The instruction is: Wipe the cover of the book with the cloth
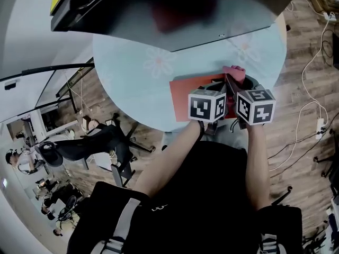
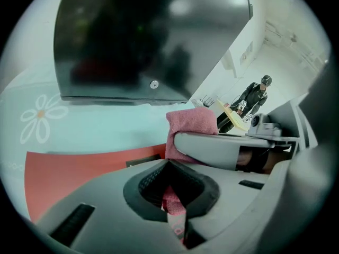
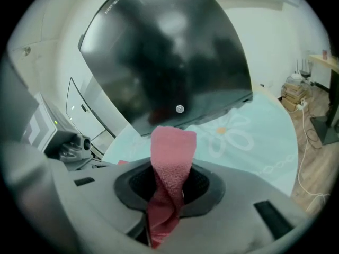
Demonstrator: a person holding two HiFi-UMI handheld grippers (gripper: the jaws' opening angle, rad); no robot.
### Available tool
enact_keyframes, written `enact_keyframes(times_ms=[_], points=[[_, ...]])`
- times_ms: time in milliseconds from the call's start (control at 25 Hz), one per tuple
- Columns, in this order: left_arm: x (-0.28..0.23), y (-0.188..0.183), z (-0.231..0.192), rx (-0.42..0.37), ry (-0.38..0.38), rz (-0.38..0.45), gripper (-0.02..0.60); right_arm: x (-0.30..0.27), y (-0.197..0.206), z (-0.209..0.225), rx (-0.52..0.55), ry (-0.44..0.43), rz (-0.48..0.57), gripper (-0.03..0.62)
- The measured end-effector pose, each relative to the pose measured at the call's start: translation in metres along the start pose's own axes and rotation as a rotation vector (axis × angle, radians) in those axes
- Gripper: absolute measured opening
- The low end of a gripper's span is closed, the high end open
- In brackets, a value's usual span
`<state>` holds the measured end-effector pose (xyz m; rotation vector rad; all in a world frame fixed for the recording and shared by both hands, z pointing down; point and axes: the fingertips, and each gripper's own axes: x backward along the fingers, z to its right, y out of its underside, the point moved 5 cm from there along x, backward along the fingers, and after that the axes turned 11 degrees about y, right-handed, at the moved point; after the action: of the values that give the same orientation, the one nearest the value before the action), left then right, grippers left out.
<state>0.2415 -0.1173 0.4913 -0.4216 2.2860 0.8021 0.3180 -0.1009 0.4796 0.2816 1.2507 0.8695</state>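
Observation:
A red book (image 1: 183, 97) lies flat on the round, pale blue table (image 1: 132, 73), near its front edge. The pink cloth (image 1: 235, 72) hangs over the book's right end, between my two grippers. My left gripper (image 1: 222, 87) is shut on a thin strip of the cloth (image 2: 172, 204); the book (image 2: 79, 168) spreads out to its left. My right gripper (image 1: 233, 83) is shut on the cloth (image 3: 172, 152), which sticks up out of its jaws as a folded tongue. The two grippers stand close together, jaws nearly touching.
A large dark panel (image 1: 159, 9) leans over the far side of the table. A black office chair (image 1: 106, 142) stands at the left below the table edge. Cables and a power strip (image 1: 319, 125) lie on the wooden floor at the right.

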Motion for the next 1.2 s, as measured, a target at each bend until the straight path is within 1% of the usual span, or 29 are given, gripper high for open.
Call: enact_keyframes(times_ms=[160,280,360,480,560,720,800,880,960,1080,1200], points=[[0.003,-0.003,0.009,-0.022,0.029,0.032,0.014,0.015,-0.013,-0.002,-0.037,-0.005,0.054,0.100],[0.021,0.002,0.008,-0.013,0.039,0.071,0.015,0.027,-0.021,-0.015,-0.029,-0.017,0.092,0.100],[0.041,0.012,-0.002,0.012,0.030,0.099,0.015,0.034,-0.021,-0.029,-0.021,-0.027,0.102,0.100],[0.073,0.024,-0.033,0.079,-0.002,0.148,0.015,0.035,-0.022,-0.054,-0.019,-0.053,0.106,0.100],[0.096,0.033,-0.054,0.127,-0.030,0.187,0.015,0.036,-0.019,-0.074,0.000,-0.073,0.098,0.100],[0.136,0.062,-0.087,0.244,-0.084,0.258,0.015,0.036,-0.001,-0.113,0.062,-0.111,0.041,0.100],[0.152,0.071,-0.099,0.280,-0.101,0.297,0.014,0.030,0.008,-0.135,0.082,-0.148,0.018,0.100],[0.164,0.077,-0.108,0.287,-0.111,0.335,0.015,0.019,0.016,-0.158,0.110,-0.192,0.001,0.100],[0.176,0.082,-0.116,0.277,-0.123,0.361,0.015,0.008,0.023,-0.179,0.131,-0.228,-0.006,0.100],[0.192,0.097,-0.120,0.284,-0.134,0.383,0.014,0.002,0.035,-0.203,0.166,-0.248,-0.021,0.100],[0.198,0.095,-0.123,0.284,-0.120,0.407,0.015,-0.007,0.037,-0.216,0.185,-0.259,-0.039,0.100]])
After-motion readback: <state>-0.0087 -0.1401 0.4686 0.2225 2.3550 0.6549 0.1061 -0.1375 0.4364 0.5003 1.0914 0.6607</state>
